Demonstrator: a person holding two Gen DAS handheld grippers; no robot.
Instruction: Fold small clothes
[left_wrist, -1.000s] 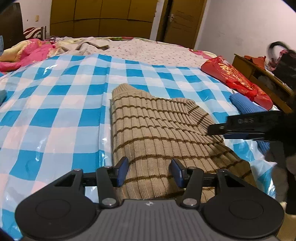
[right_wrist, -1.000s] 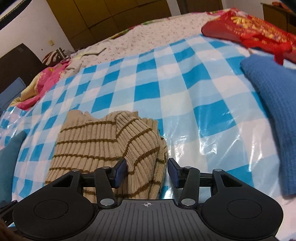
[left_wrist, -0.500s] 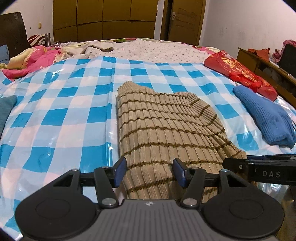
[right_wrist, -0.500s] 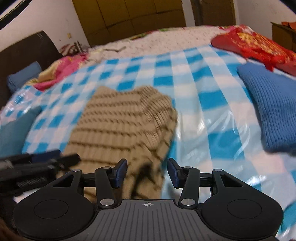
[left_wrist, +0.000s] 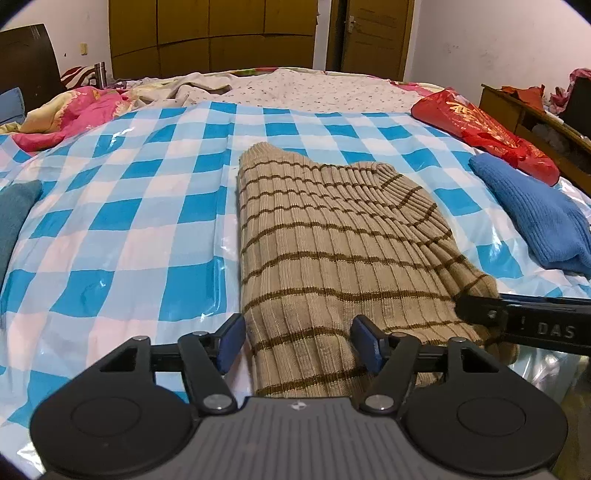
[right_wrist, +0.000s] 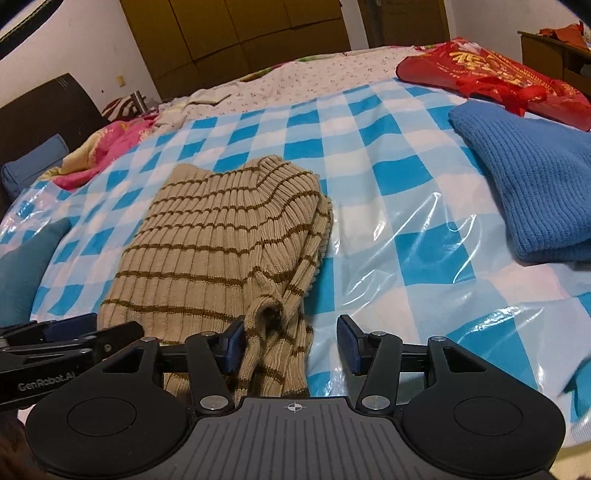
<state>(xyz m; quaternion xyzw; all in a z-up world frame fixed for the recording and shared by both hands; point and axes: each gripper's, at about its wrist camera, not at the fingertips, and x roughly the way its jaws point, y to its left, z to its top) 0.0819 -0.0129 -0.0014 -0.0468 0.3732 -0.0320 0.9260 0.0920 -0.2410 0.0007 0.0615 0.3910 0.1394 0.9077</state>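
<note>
Now the beige striped sweater (left_wrist: 332, 251) is lying on the blue checked plastic sheet (left_wrist: 122, 221) that is covering the bed, folded lengthwise into a long narrow shape, with its near end hanging toward the edge of the bed. The left gripper (left_wrist: 297, 341) is standing with its jaws apart around the near hem, not pinching the cloth, and the right gripper (right_wrist: 291, 343) is also standing wide open, with the rolled sleeve end lying just beside its left pad (right_wrist: 234, 345). I think the next step is taking both near corners and folding the sweater over itself toward the far end. Several things could be going wrong from here. The plastic sheet is looking slippery, so the whole sweater may be sliding instead of folding if only one side is lifted. The right side is bunched and thick, so the right claw may be catching only the sleeve and pulling it out, which would be undoing the lengthwise fold. The thick rib knit may also be slipping out of a shallow pinch. About containers: I am seeing only a red bag (right_wrist: 491, 70) at the far right, behind a folded blue sweater (right_wrist: 528, 184), and I cannot tell what it is holding.
</note>
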